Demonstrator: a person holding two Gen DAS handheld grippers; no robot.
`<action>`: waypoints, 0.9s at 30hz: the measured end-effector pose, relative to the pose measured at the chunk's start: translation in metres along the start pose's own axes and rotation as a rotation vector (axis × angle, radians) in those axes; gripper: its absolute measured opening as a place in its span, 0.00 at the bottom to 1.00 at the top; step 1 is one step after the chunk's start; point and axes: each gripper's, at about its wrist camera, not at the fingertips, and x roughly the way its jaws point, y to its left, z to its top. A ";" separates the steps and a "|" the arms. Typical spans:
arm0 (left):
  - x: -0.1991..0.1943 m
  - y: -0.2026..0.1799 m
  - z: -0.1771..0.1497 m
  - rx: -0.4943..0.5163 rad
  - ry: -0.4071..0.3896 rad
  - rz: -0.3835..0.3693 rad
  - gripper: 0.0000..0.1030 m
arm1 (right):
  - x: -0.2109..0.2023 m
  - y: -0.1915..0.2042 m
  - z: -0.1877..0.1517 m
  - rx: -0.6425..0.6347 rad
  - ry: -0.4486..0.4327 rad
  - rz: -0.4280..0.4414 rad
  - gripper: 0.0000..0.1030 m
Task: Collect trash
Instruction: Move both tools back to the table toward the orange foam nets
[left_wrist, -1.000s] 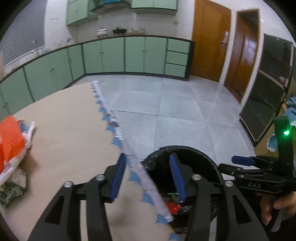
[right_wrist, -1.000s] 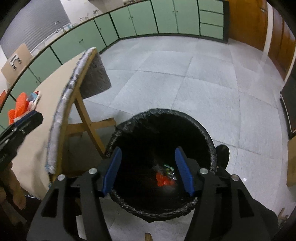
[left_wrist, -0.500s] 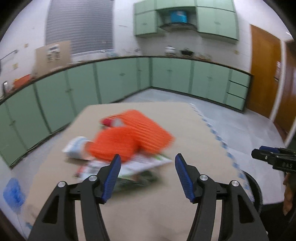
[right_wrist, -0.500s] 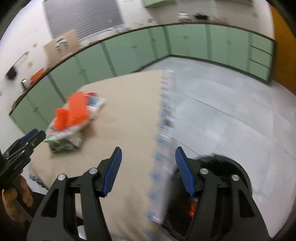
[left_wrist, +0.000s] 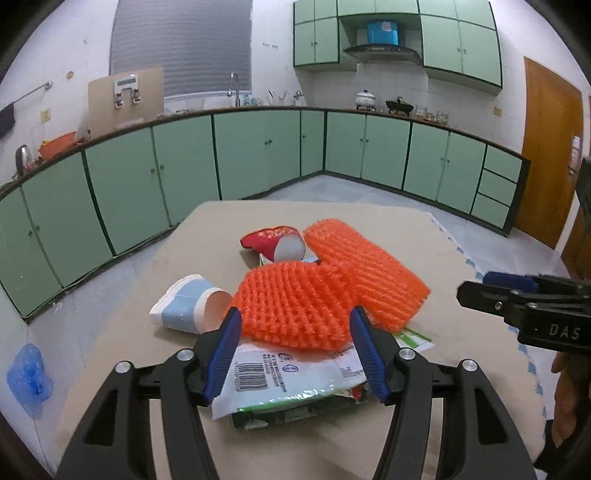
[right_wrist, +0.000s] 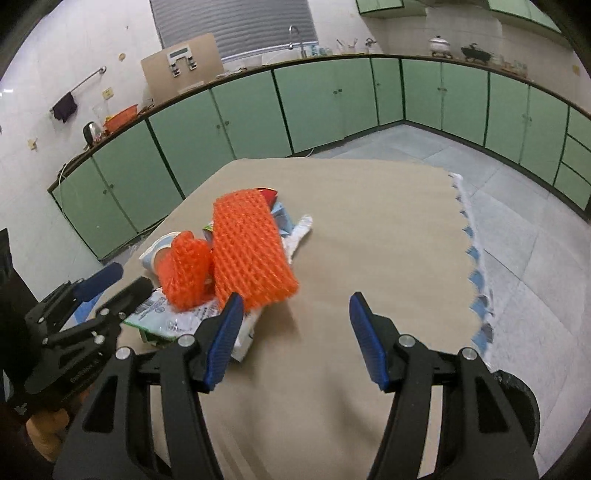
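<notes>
A trash pile lies on the beige table (left_wrist: 461, 258): two orange foam nets (left_wrist: 295, 302) (left_wrist: 369, 273), a white printed wrapper (left_wrist: 288, 380), a blue-and-white paper cup (left_wrist: 188, 310) on its side and a red-and-white cup (left_wrist: 280, 243). My left gripper (left_wrist: 295, 350) is open, its fingers either side of the near net, just above the wrapper. My right gripper (right_wrist: 295, 339) is open and empty over bare table, to the right of the pile (right_wrist: 247, 254). The black trash bin (right_wrist: 521, 395) shows at the table's right edge.
Green cabinets (left_wrist: 258, 155) line the walls. A blue bag (left_wrist: 27, 373) lies on the floor at left. A wooden door (left_wrist: 550, 147) stands at right. The right gripper also shows in the left wrist view (left_wrist: 517, 295).
Both grippers have swung from over the bin to the table. The left one has closed in on the trash pile; the right one hangs over the table beside it.
</notes>
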 end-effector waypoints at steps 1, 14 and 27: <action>0.003 0.000 -0.001 0.004 0.005 -0.010 0.58 | 0.005 0.004 0.001 -0.002 0.003 -0.002 0.57; 0.029 -0.004 -0.003 0.021 0.038 -0.070 0.13 | 0.021 0.008 0.007 0.003 0.010 -0.015 0.57; 0.014 -0.001 -0.007 0.004 0.006 -0.140 0.01 | 0.026 0.020 0.008 -0.004 0.008 -0.011 0.57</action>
